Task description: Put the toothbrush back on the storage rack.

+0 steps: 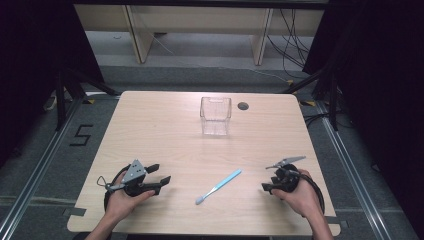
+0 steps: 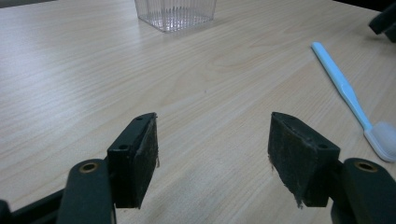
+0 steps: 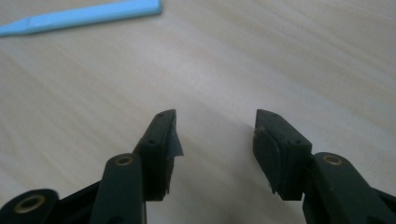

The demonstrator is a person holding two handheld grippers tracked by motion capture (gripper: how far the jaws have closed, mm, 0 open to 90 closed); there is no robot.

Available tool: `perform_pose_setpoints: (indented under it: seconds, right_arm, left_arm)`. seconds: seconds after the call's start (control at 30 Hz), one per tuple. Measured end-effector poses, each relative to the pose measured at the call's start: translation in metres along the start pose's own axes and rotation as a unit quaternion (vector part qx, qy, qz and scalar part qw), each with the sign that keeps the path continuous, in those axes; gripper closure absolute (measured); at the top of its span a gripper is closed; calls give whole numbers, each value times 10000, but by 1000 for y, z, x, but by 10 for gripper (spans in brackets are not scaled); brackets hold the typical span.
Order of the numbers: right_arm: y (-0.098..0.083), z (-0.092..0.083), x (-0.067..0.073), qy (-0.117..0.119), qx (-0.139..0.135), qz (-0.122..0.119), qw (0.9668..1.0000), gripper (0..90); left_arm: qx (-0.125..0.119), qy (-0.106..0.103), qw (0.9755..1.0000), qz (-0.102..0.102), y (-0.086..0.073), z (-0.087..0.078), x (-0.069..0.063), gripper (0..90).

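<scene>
Both claws open and empty; toothbrush flat on table, untouched.

Left claw (image 1: 159,182) resting low at near-left, jaws spread. Toothbrush (image 1: 218,186) lying between the claws, slanted, bristle end nearest. Clear box (image 1: 215,116) upright, well beyond. Right claw (image 1: 269,184) at near-right, jaws parted. Risks, as judged: thin, flat handle likely to skid or roll under closing jaws; light box liable to tip if knocked.

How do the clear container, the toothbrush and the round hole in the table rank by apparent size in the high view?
1. clear container
2. toothbrush: longer, but very thin, so this is unsure
3. round hole
</scene>
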State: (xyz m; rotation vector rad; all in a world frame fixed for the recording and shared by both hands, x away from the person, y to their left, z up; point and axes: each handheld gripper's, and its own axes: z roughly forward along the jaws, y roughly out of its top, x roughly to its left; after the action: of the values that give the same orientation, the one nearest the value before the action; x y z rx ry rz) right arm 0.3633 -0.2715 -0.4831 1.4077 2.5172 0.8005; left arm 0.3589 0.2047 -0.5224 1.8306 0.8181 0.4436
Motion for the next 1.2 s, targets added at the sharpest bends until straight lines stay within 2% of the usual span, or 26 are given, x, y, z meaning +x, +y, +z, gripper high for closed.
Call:
perform_pose_setpoints:
  seconds: [0.13, 0.17, 0.2, 0.23, 0.27, 0.3, 0.37, 0.43, 0.5, 0.57, 0.6, 0.63, 0.67, 0.73, 0.8, 0.83, 0.87, 0.9, 0.93, 0.97, 1.0, 1.03, 1.07, 1.1, 1.13, 1.2]
  right_arm:
    - [-10, -3, 5, 42, -192, -194, 9996, 460]
    - [-10, -4, 5, 77, -94, -280, 9995, 455]
    - [-11, -3, 7, 104, -51, -268, 9996, 453]
    - [-9, -4, 8, 93, 41, -423, 9991, 454]
    - [-9, -4, 8, 93, 41, -423, 9991, 454]
    - [-7, -4, 7, 94, 54, -736, 9972, 466]
    - [-6, -5, 9, 74, 57, -767, 9970, 471]
    - [-2, -4, 10, 86, 90, -938, 9955, 479]
    - [4, -3, 10, 81, 195, -1201, 9925, 485]
    - [9, -2, 14, 106, 258, -1264, 9916, 487]
    - [12, -3, 13, 109, 285, -1459, 9888, 485]
    - [20, -1, 13, 173, 440, -1836, 9819, 484]
    - [24, -1, 14, 247, 546, -1923, 9795, 482]
    - [28, -1, 15, 263, 621, -1941, 9787, 482]
    - [37, 1, 15, 280, 781, -2194, 9721, 471]
    - [41, 3, 17, 242, 913, -2334, 9678, 467]
    - [50, 8, 20, 238, 1085, -2601, 9592, 453]
    - [55, 10, 22, 220, 1177, -2713, 9550, 444]
    - [55, 10, 22, 220, 1177, -2713, 9550, 444]
    - [59, 13, 24, 252, 1247, -2859, 9498, 435]
    - [64, 15, 26, 226, 1349, -3020, 9435, 424]
    - [70, 19, 30, 266, 1495, -3207, 9349, 408]
    - [70, 19, 30, 266, 1495, -3207, 9349, 408]
    - [75, 23, 34, 264, 1583, -3307, 9300, 401]
    - [75, 23, 34, 264, 1583, -3307, 9300, 401]
    - [82, 29, 35, 291, 1658, -3692, 9140, 397]
  left_arm:
    - [3, 30, 10000, -17, 0, 0, 0, 326]
    - [-8, 46, 10000, -3, 0, 0, -1, 326]
    - [-6, 49, 10000, 10, 0, 0, -1, 328]
    - [2, 57, 10000, 39, 0, 0, -1, 328]
    - [-7, 65, 10000, 41, 0, 0, -2, 328]
    - [-19, 61, 10000, 58, 0, 0, -2, 330]
    - [34, 88, 9998, 148, 0, 0, -4, 332]
    - [66, 106, 9998, 185, 1, 1, -4, 333]
    - [55, 78, 9997, 241, 1, 1, -5, 333]
    - [35, 83, 9997, 248, 0, 1, -5, 333]
    - [33, 80, 9997, 247, 1, 0, -5, 333]
    - [42, 77, 9997, 245, 1, 0, -5, 334]
    - [-9, 18, 9997, 226, 0, 1, -5, 334]
    - [-16, 19, 9998, 219, 0, 1, -4, 334]
    - [-9, 16, 9998, 212, 0, 1, -4, 334]
    - [42, 50, 9997, 223, 1, 0, -5, 334]
    - [52, 49, 9997, 235, 1, 0, -5, 334]
    - [62, 41, 9997, 241, 1, 0, -5, 334]
    - [62, 41, 9997, 241, 1, 0, -5, 335]
    - [51, 51, 9997, 247, 1, 1, -5, 335]
    - [68, 62, 9996, 261, 1, 0, -5, 335]
    - [51, 57, 9996, 260, 1, 1, -5, 337]
    - [40, 54, 9996, 270, 1, 1, -6, 337]
    - [36, 49, 9995, 294, 1, 1, -6, 338]
    - [36, 49, 9995, 294, 1, 1, -6, 339]
    - [51, 41, 9995, 310, 1, 1, -6, 339]
